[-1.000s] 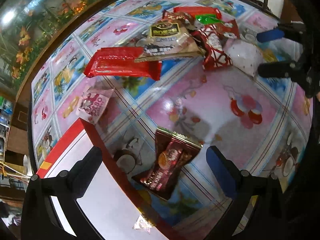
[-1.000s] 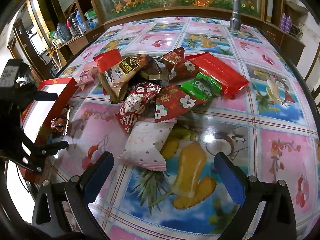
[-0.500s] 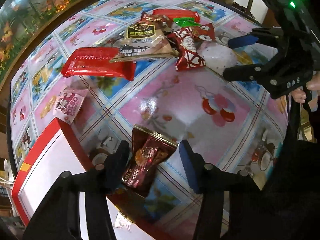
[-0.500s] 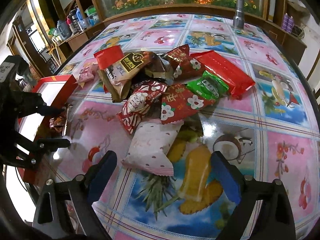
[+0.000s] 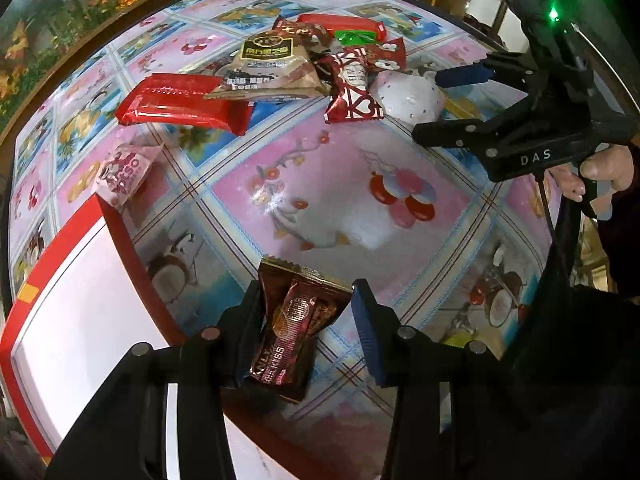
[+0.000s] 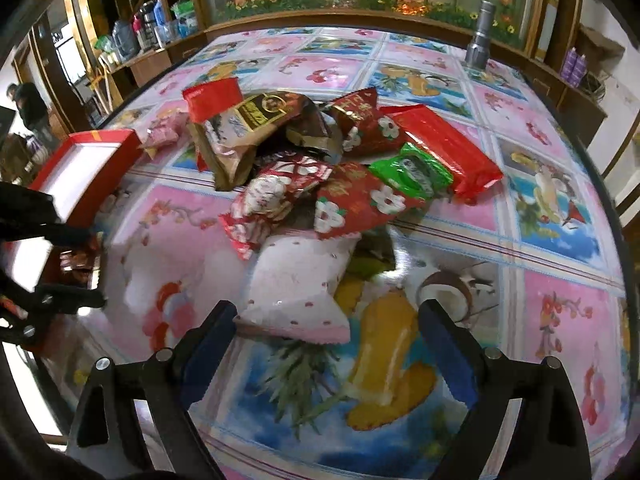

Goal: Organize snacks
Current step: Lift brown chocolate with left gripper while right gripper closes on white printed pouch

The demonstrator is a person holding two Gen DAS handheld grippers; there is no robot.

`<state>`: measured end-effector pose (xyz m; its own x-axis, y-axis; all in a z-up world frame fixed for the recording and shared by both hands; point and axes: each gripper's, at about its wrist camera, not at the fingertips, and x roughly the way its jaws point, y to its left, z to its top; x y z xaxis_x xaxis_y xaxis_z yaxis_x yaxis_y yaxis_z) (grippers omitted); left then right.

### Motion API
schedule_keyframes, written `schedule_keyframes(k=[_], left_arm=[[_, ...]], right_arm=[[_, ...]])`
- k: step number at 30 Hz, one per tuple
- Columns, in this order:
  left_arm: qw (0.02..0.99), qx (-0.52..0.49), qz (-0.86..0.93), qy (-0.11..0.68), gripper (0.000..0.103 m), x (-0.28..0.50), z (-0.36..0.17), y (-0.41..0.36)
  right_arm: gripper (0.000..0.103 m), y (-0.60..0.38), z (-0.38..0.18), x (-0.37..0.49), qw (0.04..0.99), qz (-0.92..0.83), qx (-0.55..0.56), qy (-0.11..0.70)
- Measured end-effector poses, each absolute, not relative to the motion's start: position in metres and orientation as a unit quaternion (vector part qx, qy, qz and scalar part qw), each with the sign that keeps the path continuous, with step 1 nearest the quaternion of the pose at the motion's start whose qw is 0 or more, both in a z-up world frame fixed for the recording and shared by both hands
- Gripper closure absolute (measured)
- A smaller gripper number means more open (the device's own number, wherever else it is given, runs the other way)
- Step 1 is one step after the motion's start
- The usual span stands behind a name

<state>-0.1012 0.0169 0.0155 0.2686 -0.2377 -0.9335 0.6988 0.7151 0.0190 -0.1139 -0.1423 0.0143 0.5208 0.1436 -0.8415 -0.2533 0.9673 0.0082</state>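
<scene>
Glossy fruit-and-flower printed tabletop (image 6: 560, 208) carries nearly all the stock unsorted: a heap of foil and plastic snack packets (image 6: 320, 168) lies mid-table, a pink sachet (image 5: 122, 174) apart near the red-rimmed white-floored box (image 5: 80, 320), whose visible floor is bare. Left gripper (image 5: 308, 312) is closing around a dark maroon foil snack packet (image 5: 296, 320) lying against the box wall; one finger touches it, the other stands clear. Right gripper (image 6: 324, 332) is narrowing, jaws wide, the pink-trimmed white pillow packet (image 6: 300, 280) just ahead, untouched. Judgement: sorting barely begun; every visible packet remains outside.
</scene>
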Motion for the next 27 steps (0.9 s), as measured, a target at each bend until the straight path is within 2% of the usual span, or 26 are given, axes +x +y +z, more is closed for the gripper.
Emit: schedule_keyframes(k=[3,5,7,12,16,19,27], left_arm=[[0.771,0.215,-0.295,0.522,0.053,-0.101,0.015,0.021],[0.772,0.207,-0.293,0.525,0.053,-0.102,0.014,0.025],[0.772,0.204,-0.292,0.526,0.053,-0.103,0.014,0.027],[0.773,0.202,-0.297,0.522,0.054,-0.109,0.013,0.025],[0.776,0.197,-0.308,0.514,0.059,-0.118,0.014,0.018],[0.778,0.183,-0.315,0.511,0.063,-0.121,0.015,0.014],[0.791,0.141,-0.318,0.503,0.064,-0.127,0.016,0.012]], right_arm=[[0.017,-0.146,0.015,-0.114,0.872,0.112,-0.057,0.473],[0.026,-0.149,0.017,-0.115,0.876,0.109,-0.056,0.466],[0.046,-0.153,0.019,-0.116,0.88,0.105,-0.054,0.461],[0.049,-0.165,0.02,-0.117,0.884,0.106,-0.045,0.454],[0.057,-0.179,0.022,-0.12,0.885,0.118,-0.015,0.449],[0.058,-0.189,0.022,-0.125,0.886,0.128,-0.001,0.446],[0.058,-0.208,0.029,-0.139,0.889,0.157,0.043,0.428]])
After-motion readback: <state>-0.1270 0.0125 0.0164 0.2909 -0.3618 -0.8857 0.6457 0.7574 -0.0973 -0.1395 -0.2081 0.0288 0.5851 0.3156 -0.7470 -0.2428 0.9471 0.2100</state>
